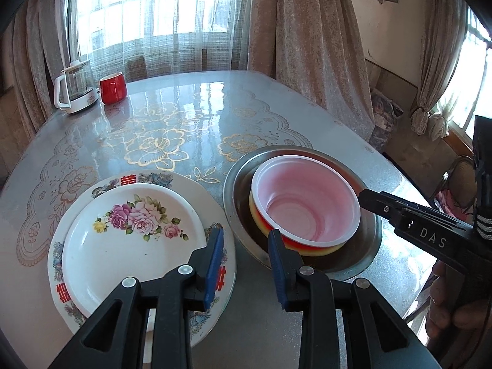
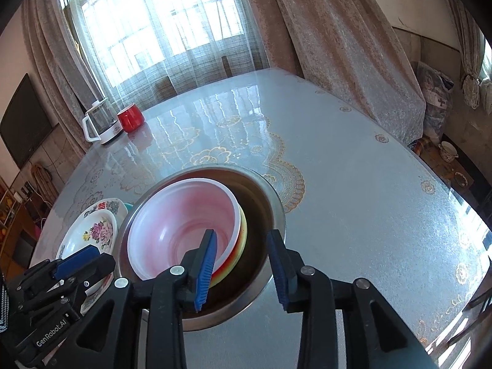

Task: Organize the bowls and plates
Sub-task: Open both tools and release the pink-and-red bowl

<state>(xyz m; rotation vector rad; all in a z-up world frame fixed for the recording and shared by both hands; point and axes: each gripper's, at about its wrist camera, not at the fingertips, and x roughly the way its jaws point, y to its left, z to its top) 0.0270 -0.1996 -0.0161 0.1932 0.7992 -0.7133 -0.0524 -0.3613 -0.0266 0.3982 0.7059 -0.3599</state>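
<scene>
A white-and-pink plastic bowl [image 1: 304, 206] sits nested in a yellow-and-red bowl [image 1: 319, 249], both inside a metal bowl [image 1: 243, 169]. Left of them a white rose plate [image 1: 129, 240] lies on a larger patterned plate [image 1: 220, 276]. My left gripper [image 1: 244, 267] is open and empty, hovering between the plates and the metal bowl. My right gripper [image 2: 243, 269] is open, with its left finger [image 2: 206, 267] over the plastic bowl [image 2: 184, 227] and its right finger over the metal bowl's rim [image 2: 276, 203]. The right gripper's tip shows in the left wrist view [image 1: 366, 195] at the plastic bowl's rim.
A glass kettle [image 1: 75, 89] and a red cup [image 1: 113, 87] stand at the far left of the round table [image 1: 184, 117]. Curtains and windows lie behind. A chair [image 1: 452, 178] stands right of the table.
</scene>
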